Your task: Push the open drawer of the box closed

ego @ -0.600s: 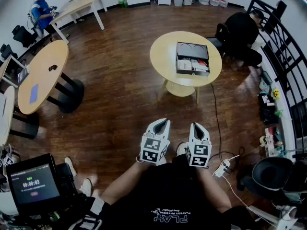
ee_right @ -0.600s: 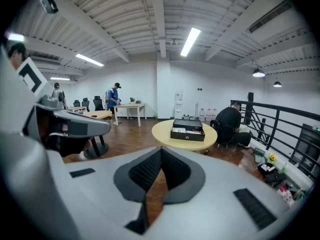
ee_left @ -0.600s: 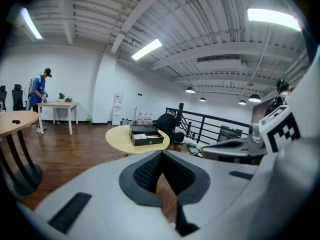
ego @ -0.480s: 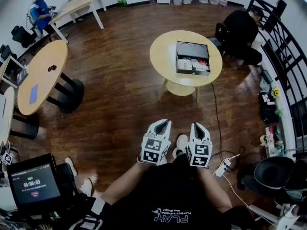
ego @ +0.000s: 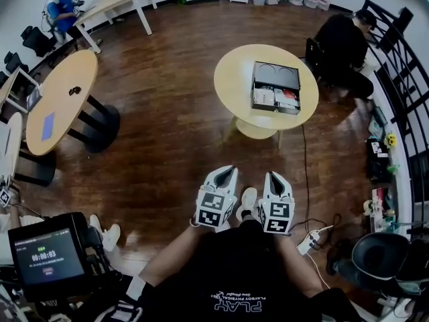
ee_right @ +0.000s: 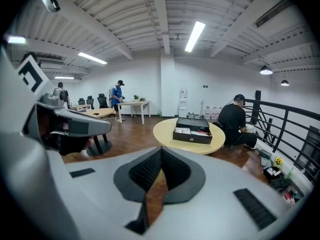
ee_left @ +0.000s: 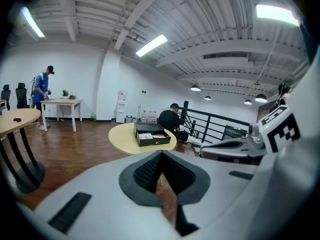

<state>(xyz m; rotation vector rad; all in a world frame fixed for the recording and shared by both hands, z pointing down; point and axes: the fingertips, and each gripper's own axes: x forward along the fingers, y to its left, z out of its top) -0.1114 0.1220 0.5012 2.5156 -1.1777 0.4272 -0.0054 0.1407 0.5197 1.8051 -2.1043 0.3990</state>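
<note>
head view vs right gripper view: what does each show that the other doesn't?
Head view only: the holder's torso, a timer screen and a power strip on the floor, plus the box's contents from above.
Right gripper view only: the ceiling lights and the drawer front seen face-on.
Both: the round table, the black box on it with its drawer open, the seated person in black beside it, and the left gripper and right gripper, far from the box.

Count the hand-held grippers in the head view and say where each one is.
2. The left gripper is low at centre; the right gripper sits close beside it, to its right. No others show.
</note>
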